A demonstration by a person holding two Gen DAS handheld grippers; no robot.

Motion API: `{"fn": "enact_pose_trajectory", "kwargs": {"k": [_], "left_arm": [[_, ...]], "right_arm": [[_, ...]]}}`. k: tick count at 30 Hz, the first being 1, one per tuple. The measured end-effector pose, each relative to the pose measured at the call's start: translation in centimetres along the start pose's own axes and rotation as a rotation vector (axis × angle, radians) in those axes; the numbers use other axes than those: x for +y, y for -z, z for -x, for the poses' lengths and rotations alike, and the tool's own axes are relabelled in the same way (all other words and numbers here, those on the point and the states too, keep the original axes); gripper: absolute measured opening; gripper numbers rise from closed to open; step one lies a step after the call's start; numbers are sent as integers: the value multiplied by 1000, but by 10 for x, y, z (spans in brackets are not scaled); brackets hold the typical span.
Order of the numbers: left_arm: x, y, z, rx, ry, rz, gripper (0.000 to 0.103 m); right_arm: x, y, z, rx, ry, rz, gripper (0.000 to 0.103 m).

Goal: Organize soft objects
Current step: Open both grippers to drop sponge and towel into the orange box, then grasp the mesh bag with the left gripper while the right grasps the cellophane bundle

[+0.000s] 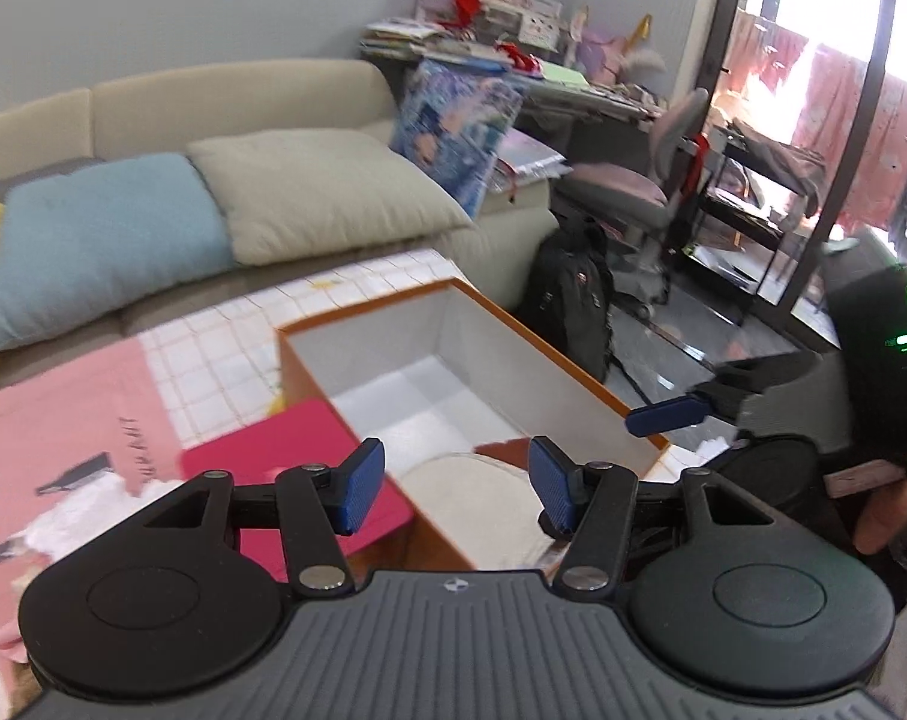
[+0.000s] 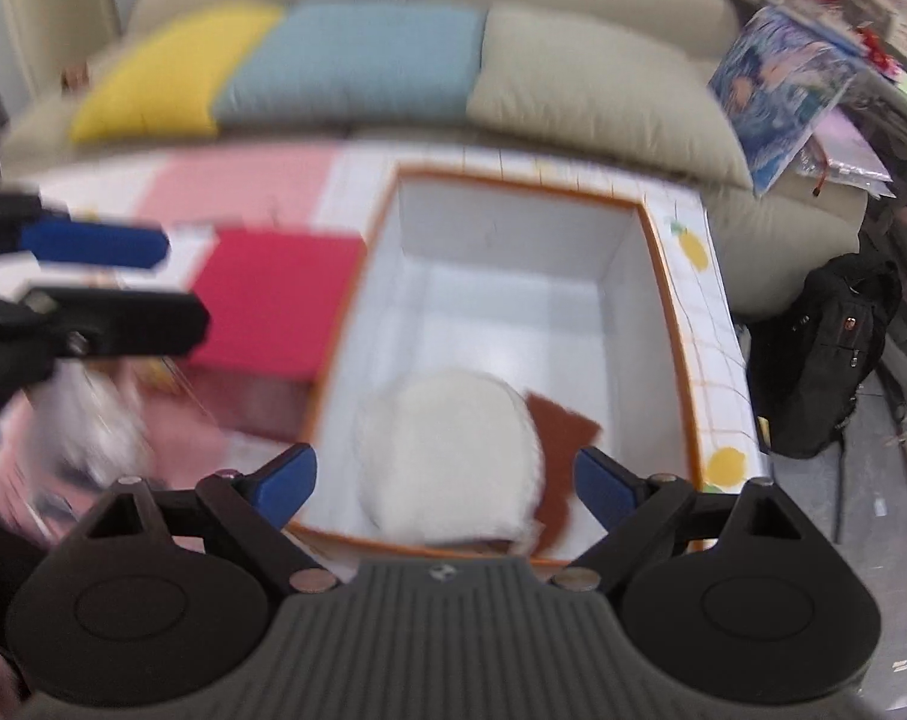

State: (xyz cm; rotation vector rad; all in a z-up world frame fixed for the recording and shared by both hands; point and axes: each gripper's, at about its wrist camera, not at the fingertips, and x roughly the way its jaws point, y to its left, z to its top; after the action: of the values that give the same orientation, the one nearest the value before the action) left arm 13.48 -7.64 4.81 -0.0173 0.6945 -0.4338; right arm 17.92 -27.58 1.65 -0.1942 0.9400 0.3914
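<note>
Cushion [image 2: 447, 456] in box [image 2: 663, 276], between open right tool [image 2: 447, 480] pads.

R gripper [image 2: 444, 480] open over box [image 2: 672, 300] w/ white plush [image 2: 447, 456] inside.

beige sofa [image 1: 225, 102] against grey wall [image 1: 183, 6], bright window [image 1: 825, 90].

The box [image 2: 669, 312] looks like smooth card, orange outside and matt white inside. In it lies a fluffy white plush [image 2: 447, 456] beside brown felt-like cloth [image 2: 558, 426]. The fingers [image 1: 363, 483] carry ribbed blue pads on matt black plastic. The pillows [image 1: 321, 192] are soft woven cloth.
</note>
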Motion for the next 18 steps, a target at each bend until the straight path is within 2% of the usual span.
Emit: {"fn": "enact_pose_trajectory", "kwargs": {"k": [6, 8, 11, 15, 18], "left_arm": [[20, 15, 30, -67, -87, 17, 56], [27, 22, 40, -87, -111, 22, 51], [38, 35, 55, -108, -187, 17, 45], [58, 55, 70, -96, -297, 53, 43], [78, 75, 78, -53, -346, 99, 43]], "right_arm": [[37, 12, 17, -182, -16, -79, 95], [51, 16, 17, -201, -24, -88, 95], [71, 20, 15, -230, -54, -88, 95], [97, 25, 5, -228, -89, -92, 95], [117, 27, -5, -212, -113, -77, 95]]}}
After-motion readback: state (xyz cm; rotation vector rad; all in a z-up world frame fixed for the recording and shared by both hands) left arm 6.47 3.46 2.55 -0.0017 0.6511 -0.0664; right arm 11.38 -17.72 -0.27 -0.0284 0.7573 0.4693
